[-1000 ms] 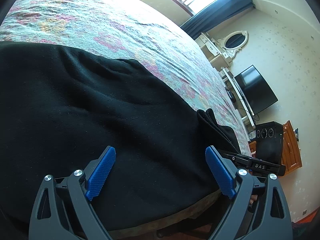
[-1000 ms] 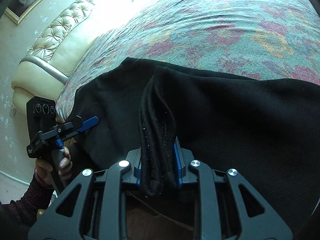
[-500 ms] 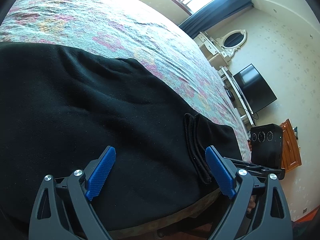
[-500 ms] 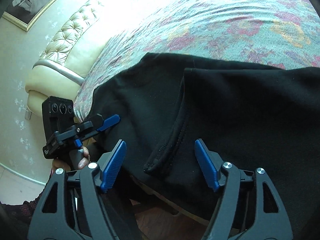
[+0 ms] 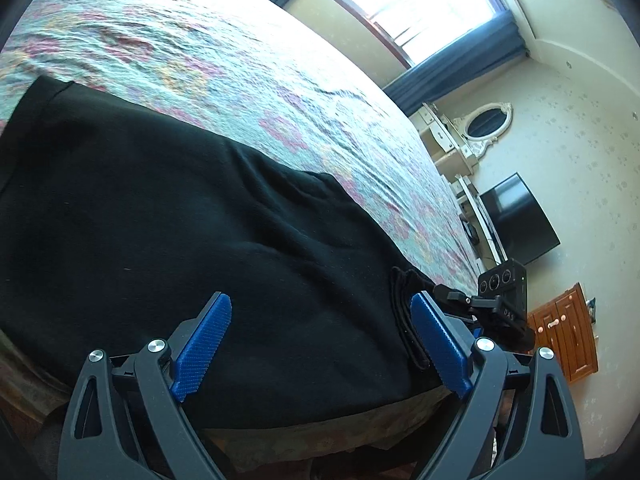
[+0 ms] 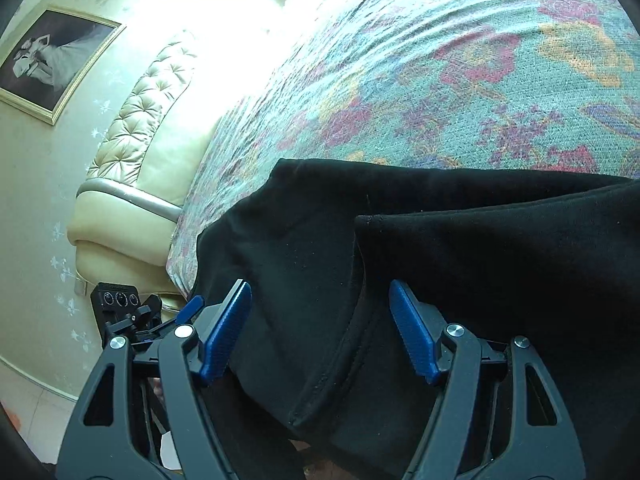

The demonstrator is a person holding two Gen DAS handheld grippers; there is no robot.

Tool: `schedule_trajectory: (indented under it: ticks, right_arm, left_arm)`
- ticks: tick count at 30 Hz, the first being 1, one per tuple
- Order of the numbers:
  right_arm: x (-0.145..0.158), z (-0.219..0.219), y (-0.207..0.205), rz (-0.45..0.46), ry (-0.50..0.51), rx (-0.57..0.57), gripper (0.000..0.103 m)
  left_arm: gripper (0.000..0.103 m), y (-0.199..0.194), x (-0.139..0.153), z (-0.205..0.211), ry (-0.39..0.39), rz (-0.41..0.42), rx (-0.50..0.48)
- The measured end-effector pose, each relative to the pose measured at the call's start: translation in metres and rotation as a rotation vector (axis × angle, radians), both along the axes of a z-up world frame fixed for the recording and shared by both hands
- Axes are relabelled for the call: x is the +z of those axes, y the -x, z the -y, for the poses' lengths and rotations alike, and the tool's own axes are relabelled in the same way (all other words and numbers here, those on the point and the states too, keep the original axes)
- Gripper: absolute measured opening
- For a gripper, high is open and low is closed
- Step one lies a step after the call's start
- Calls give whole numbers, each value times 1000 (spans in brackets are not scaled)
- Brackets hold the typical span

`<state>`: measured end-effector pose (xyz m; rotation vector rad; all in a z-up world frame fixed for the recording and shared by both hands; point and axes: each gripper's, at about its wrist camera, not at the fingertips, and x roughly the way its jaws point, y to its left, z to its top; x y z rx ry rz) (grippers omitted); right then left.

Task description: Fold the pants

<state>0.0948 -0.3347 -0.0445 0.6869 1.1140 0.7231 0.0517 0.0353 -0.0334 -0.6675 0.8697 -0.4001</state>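
Black pants (image 5: 180,216) lie flat along the near edge of a bed; they also fill the lower half of the right wrist view (image 6: 460,264). A folded-over hem edge (image 6: 344,340) lies on top of the lower layer. My left gripper (image 5: 320,340) is open and empty, just above the pants near the bed edge. My right gripper (image 6: 320,332) is open and empty, with the hem edge lying between its blue pads, not gripped. The right gripper shows at the right of the left wrist view (image 5: 500,312), and the left one shows at the left of the right wrist view (image 6: 132,316).
The bed has a floral teal and pink cover (image 5: 224,64). A cream tufted headboard (image 6: 136,152) stands at one end. A TV (image 5: 520,220), a white dresser with mirror (image 5: 472,136) and a wooden cabinet (image 5: 560,336) stand by the far wall.
My right gripper opened and let go of the bunched pants edge, which now lies flat on the lower layer. Both grippers pulled back a little. The left stayed open.
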Motion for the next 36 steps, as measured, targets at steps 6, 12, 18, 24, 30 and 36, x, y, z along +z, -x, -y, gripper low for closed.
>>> schedule_trajectory:
  ticks: [6,12,18,24,30,36]
  right_arm:
    - [5,0,17,10,17,20,75]
    - [6,-1,30,7,-6,25,78]
    - [6,-5,35,-2,3,33,78]
    - [5,-7,34,-11,8,30,78]
    - [4,-9,34,-15,7,30,79]
    - [5,-10,34,-20,6,23,79]
  left_arm:
    - [90,11,8,-69,-2,3,126]
    - [90,11,5,-153,119,-3,245]
    - [90,-10,-23,-204,145,-101,252]
    - [90,-35,-33,-207,100,-108,180]
    - [90,-45,-39,-187,217,-147,-43]
    - [91,-45,-51,-185,293,-188,-114]
